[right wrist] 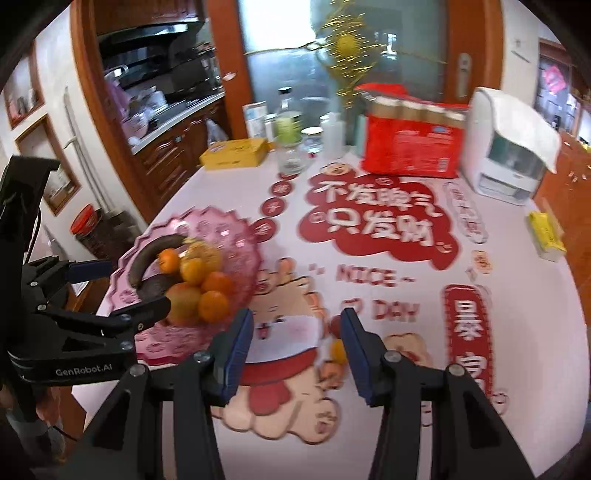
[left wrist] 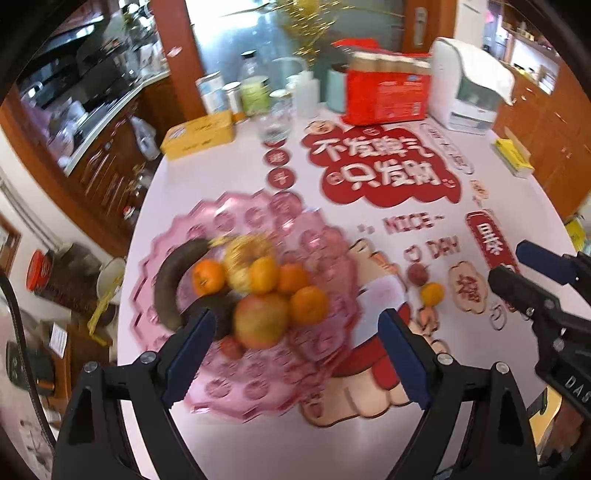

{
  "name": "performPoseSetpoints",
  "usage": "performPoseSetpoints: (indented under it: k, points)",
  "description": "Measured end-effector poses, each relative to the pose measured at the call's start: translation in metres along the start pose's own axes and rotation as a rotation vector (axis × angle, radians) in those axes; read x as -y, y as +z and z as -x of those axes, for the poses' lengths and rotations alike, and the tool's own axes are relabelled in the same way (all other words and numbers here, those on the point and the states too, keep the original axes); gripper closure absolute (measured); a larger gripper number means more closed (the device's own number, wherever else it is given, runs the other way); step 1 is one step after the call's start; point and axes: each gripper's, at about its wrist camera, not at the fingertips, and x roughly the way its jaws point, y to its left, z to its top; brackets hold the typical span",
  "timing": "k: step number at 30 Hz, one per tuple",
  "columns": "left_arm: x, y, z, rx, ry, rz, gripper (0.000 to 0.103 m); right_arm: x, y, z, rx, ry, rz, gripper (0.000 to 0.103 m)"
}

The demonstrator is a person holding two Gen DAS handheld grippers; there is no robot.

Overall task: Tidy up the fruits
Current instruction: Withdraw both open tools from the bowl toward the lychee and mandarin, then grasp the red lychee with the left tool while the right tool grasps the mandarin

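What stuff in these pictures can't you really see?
- Small red fruit on the pink plate, left wrist view: blurred, kind unclear.
- Tangerine on the table, right wrist view: mostly hidden behind the right gripper.
- Bottle labels at the table's far end, both views: too small.

"GenRobot.AI" on the left claw (right wrist: 122,295); "NICE DAY" on the table (right wrist: 517,424).

A home kitchen-dining room is showing here: wooden cabinets (right wrist: 173,155) and a range hood (right wrist: 147,33) are standing behind a bench (right wrist: 498,424) carrying jars (left wrist: 255,94), a small appliance (right wrist: 506,155) and festive red stickers (right wrist: 373,218).
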Motion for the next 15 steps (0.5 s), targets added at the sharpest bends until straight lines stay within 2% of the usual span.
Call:
performPoseSetpoints:
  k: [7,11,15]
  points:
    - [0.042,0.023,0.0,0.023,-0.02,-0.064,0.014,0.05,0.007,0.023,0.049,-0.077,-0.029,0.054]
    - [0.064,0.034,-0.011,0.025,-0.021,-0.098,0.014,0.07,0.005,0.02,0.048,-0.097,-0.04,0.054]
    - [0.083,0.042,-0.03,0.016,-0.064,-0.127,0.014,0.083,-0.004,0.003,0.026,-0.089,-0.042,0.054]
